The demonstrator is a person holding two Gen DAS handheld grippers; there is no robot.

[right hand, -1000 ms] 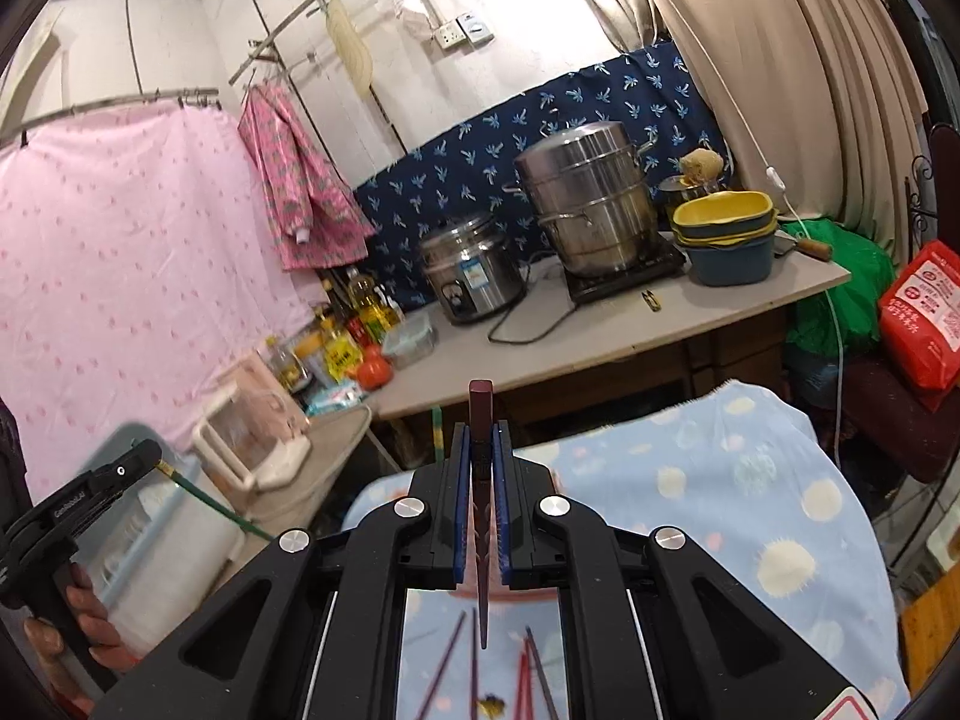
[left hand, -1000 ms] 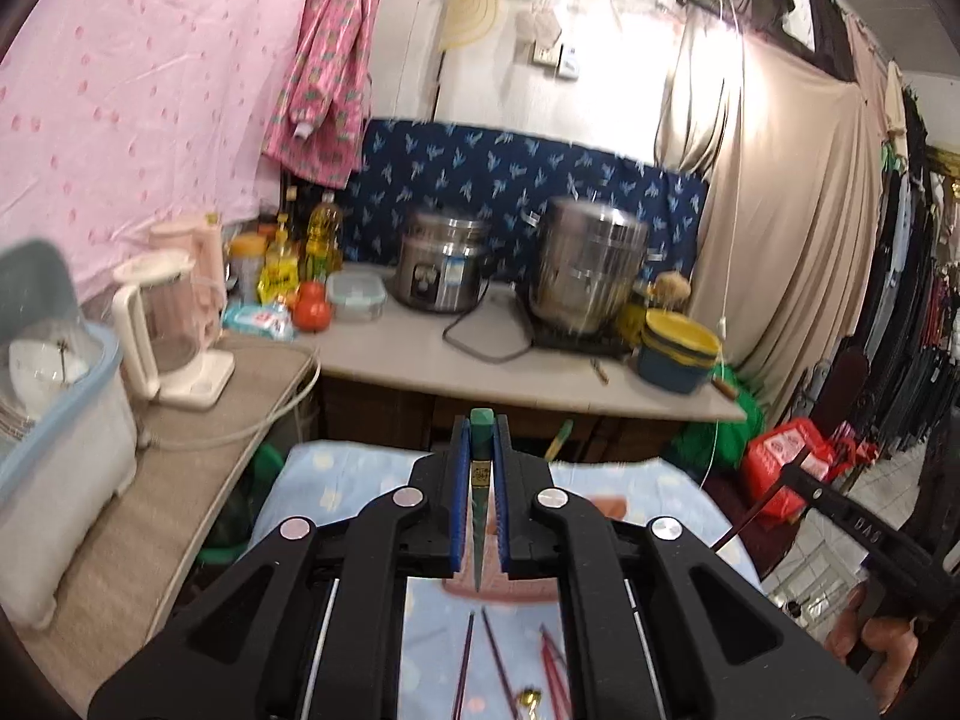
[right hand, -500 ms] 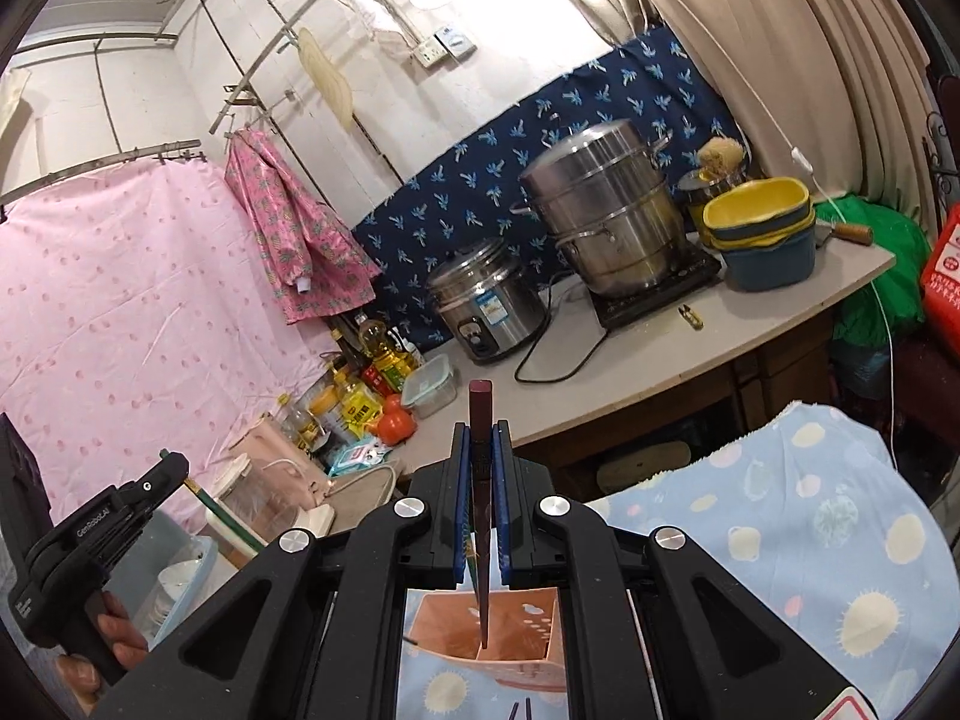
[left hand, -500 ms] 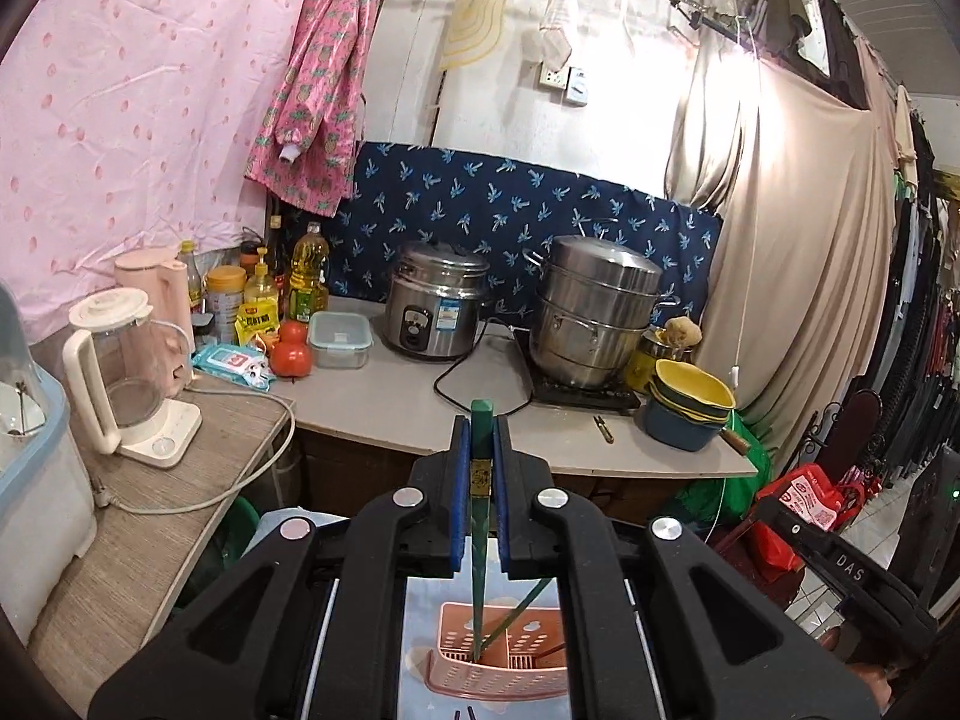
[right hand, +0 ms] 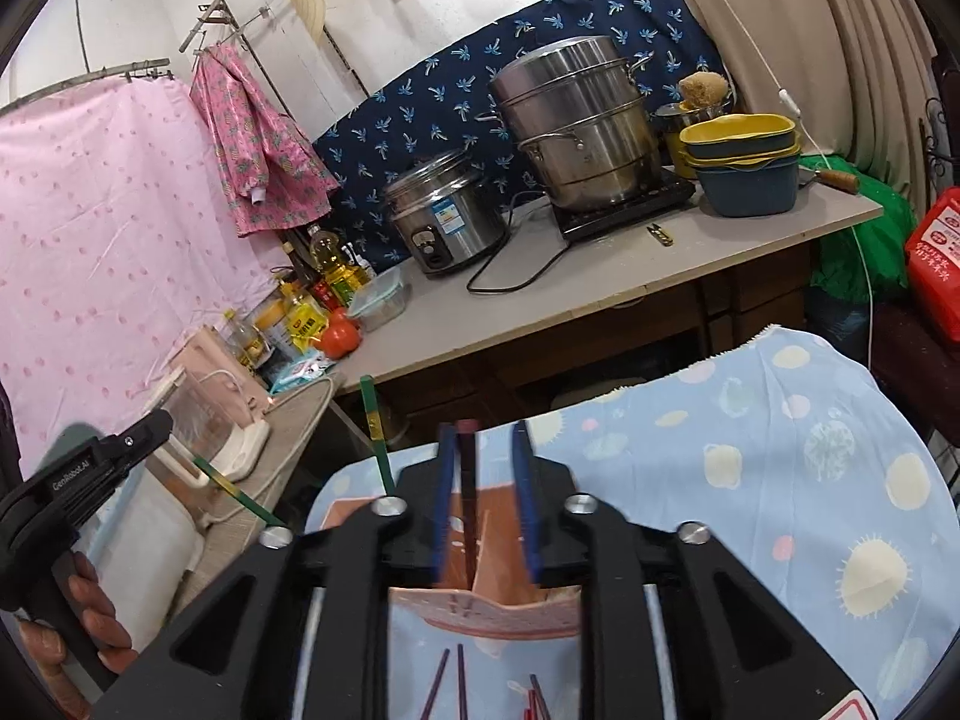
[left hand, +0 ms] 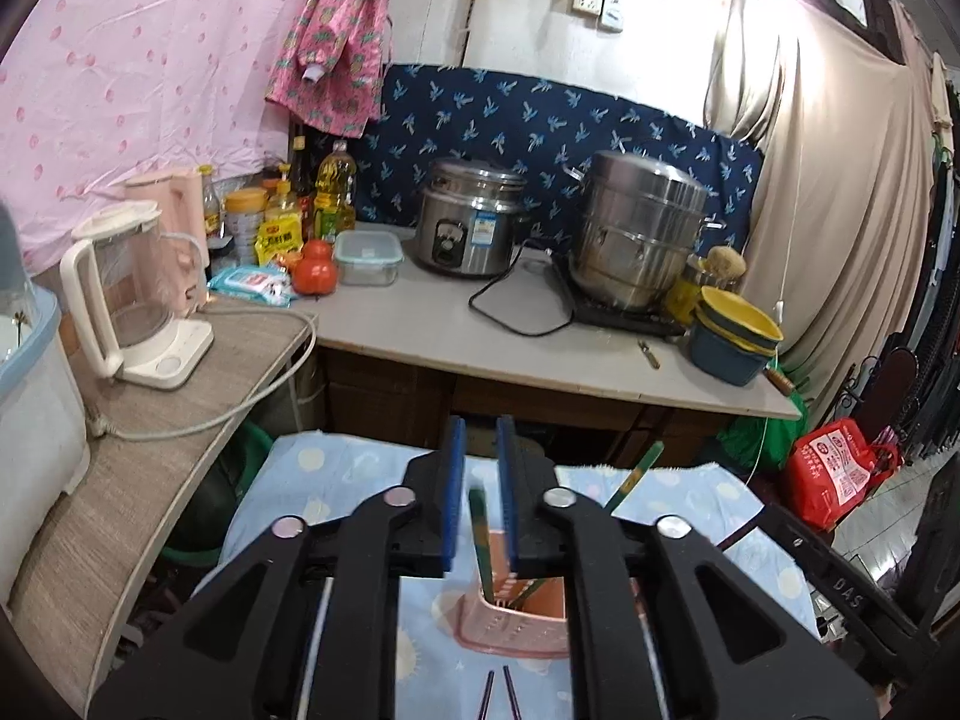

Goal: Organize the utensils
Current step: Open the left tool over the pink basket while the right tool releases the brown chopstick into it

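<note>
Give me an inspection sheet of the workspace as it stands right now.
Surface: blue patterned cloth over the work table.
Job's things: pink holder with green chopstick and dark red chopstick standing in it; purple chopsticks lie loose in front.
Clutter: nothing seen on the cloth.
Grippers: left gripper open; right gripper open.
Cables: black cord by the rice cooker; kettle cord over the side counter.
Surroundings: steamer pot, stacked bowls.
</note>
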